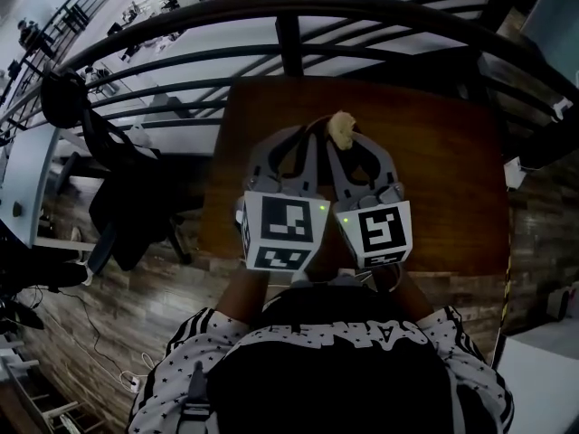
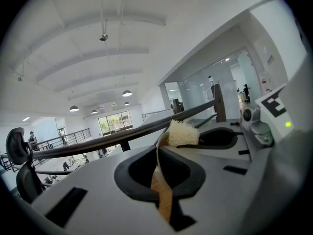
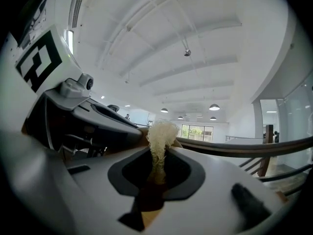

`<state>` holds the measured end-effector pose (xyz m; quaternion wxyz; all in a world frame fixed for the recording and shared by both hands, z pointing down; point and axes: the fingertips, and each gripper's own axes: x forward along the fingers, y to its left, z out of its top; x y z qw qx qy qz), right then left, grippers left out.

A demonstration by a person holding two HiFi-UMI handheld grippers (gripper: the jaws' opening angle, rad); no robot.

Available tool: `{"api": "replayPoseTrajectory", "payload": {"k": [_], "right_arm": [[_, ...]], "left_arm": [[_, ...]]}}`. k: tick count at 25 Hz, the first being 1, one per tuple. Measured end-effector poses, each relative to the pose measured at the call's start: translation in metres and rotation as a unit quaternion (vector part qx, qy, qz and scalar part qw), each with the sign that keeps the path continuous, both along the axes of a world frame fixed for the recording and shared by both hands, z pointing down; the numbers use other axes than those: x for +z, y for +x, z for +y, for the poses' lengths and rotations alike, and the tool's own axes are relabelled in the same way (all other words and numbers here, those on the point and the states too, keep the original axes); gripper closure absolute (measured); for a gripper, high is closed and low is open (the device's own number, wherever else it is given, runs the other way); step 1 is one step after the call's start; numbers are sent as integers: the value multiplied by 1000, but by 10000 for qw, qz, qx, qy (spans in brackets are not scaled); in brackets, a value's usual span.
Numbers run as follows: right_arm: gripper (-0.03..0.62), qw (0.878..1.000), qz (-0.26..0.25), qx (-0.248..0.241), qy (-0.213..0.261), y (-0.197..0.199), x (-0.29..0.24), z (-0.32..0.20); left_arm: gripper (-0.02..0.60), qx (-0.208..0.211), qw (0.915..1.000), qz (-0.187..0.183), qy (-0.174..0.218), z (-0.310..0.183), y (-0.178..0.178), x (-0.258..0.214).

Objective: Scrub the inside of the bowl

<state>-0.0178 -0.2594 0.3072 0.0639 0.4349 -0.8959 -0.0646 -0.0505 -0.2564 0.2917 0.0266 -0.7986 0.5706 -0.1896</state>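
Note:
Both grippers are held side by side over a brown wooden table (image 1: 434, 170), with their tips close together. My right gripper (image 1: 340, 139) is shut on a beige fibrous scrub pad (image 1: 341, 127), which sticks up past its tips (image 3: 159, 133). The left gripper view shows the same pad (image 2: 183, 132) just right of my left gripper's tips. My left gripper (image 1: 310, 134) is shut, and only a thin slit with the brown table behind it shows between its jaws (image 2: 159, 151). No bowl shows in any view.
A dark metal railing (image 1: 289, 12) runs along the table's far side, with a drop to a lower floor behind it. A black chair with a dark jacket (image 1: 127, 188) stands left of the table. The person's torso fills the bottom of the head view.

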Motion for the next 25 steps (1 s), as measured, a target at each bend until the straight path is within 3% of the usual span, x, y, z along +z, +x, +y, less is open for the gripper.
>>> {"api": "replayPoseTrajectory", "payload": {"k": [9,16,25], "right_arm": [[531,9962,-95,-811,287,-6,-18,6],[531,9888,280,-1366,524,-21,-24,20],[531,9834,419,-1693,505,-27,-22,31]], "left_arm": [[557,-20,9998,83,192,4,2,-22],[557,-103,9996,72,258,9,0,-29],[557,-201,9993,66,304,14,-4,-32]]}}
